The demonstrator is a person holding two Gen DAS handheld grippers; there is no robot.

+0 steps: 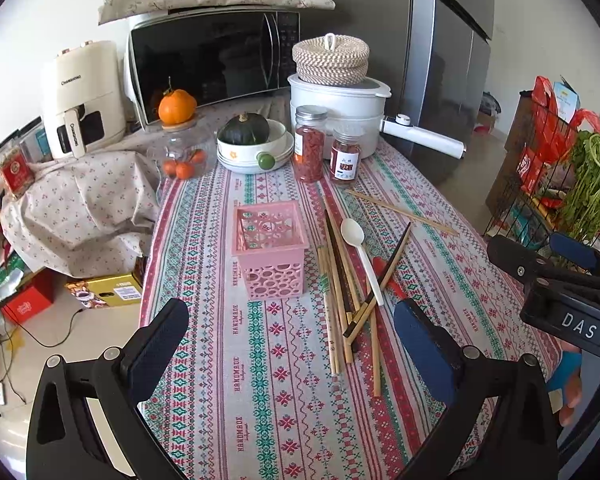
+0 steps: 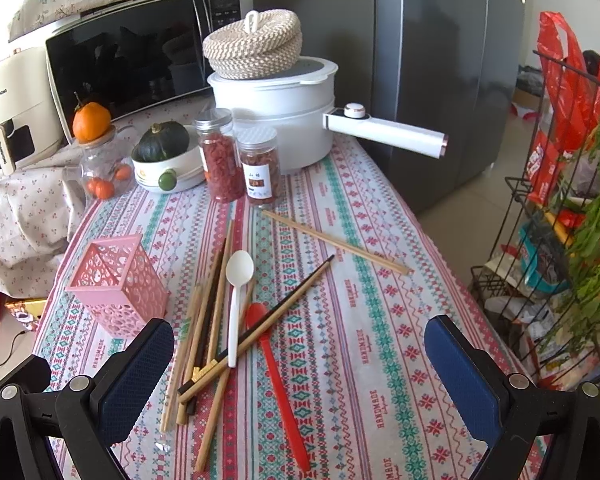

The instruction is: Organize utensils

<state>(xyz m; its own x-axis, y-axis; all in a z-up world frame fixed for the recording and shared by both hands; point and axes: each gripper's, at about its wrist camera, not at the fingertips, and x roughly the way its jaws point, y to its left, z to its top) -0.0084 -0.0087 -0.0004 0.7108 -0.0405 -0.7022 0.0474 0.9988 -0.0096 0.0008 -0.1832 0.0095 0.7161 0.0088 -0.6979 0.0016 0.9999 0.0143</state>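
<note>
Utensils: none collected yet; left tongs and right tongs both gape wide, holding nothing. Chopsticks, white spoon and red spoon lie heaped just right of the empty pink basket. Judged next: pinch one piece and stand it in the basket.

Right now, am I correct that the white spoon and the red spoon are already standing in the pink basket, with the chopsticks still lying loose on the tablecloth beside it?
Not quite: the pink basket holds no spoons. The white spoon and the red spoon lie on the tablecloth among the chopsticks, as the right wrist view shows. The chopsticks are indeed loose beside the basket.
</note>
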